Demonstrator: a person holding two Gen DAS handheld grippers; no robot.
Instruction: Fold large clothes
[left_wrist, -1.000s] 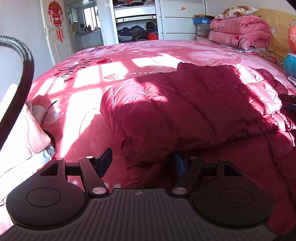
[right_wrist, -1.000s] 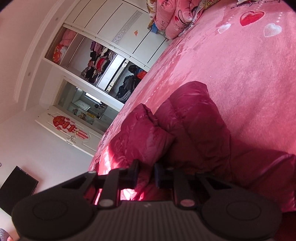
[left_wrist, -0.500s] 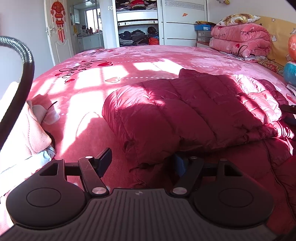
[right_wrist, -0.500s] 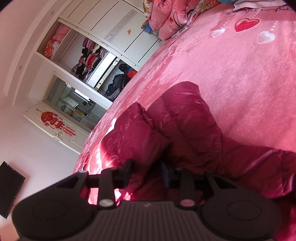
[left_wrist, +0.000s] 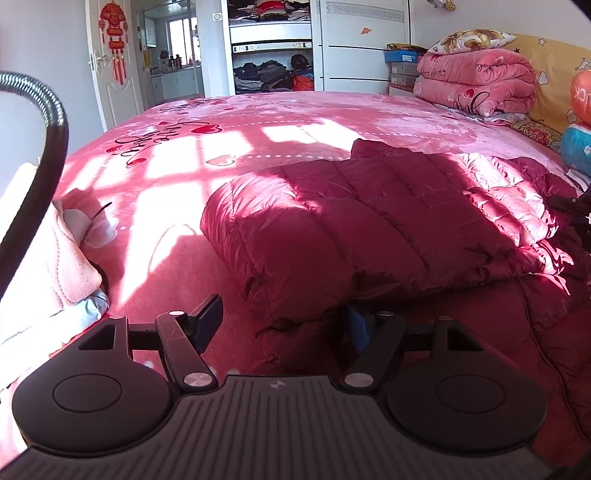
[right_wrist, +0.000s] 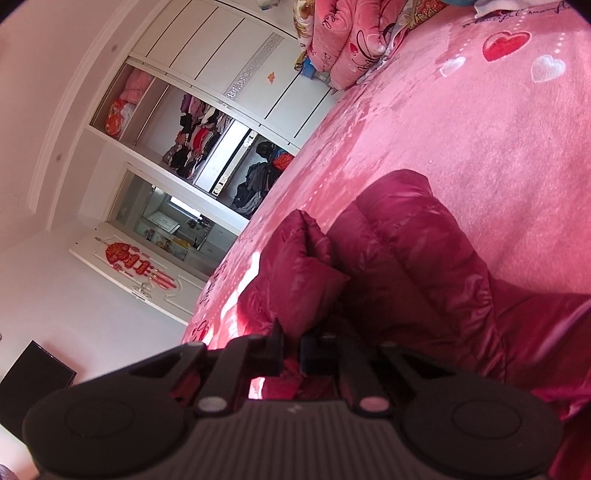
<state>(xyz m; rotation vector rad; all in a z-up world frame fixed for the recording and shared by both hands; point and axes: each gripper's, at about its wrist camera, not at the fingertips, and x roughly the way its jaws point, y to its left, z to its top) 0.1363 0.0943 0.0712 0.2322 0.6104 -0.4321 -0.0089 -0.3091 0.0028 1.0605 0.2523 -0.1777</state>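
Observation:
A large dark red quilted down jacket (left_wrist: 369, 229) lies on the pink bed (left_wrist: 221, 147), one half folded over the other. My left gripper (left_wrist: 282, 321) is open, low over the bed at the jacket's near edge; its right finger (left_wrist: 360, 325) is under the fabric's lip. In the right wrist view the jacket (right_wrist: 406, 266) fills the middle, bunched in puffy folds. My right gripper (right_wrist: 291, 350) is tilted and nearly shut, with a narrow gap and red fabric (right_wrist: 291, 380) behind its fingers; whether it pinches the cloth is unclear.
Folded pink blankets (left_wrist: 476, 85) and pillows are stacked at the bed's far right. A pale pink and white cloth pile (left_wrist: 48, 266) lies at the left edge beside a black hose (left_wrist: 44, 155). An open wardrobe (left_wrist: 269, 66) and a white door (left_wrist: 114, 62) stand beyond.
My left gripper has pulled back slightly and stays open. My right gripper opened a little about half a second ago, then narrowed again; it has shifted slightly over the jacket.

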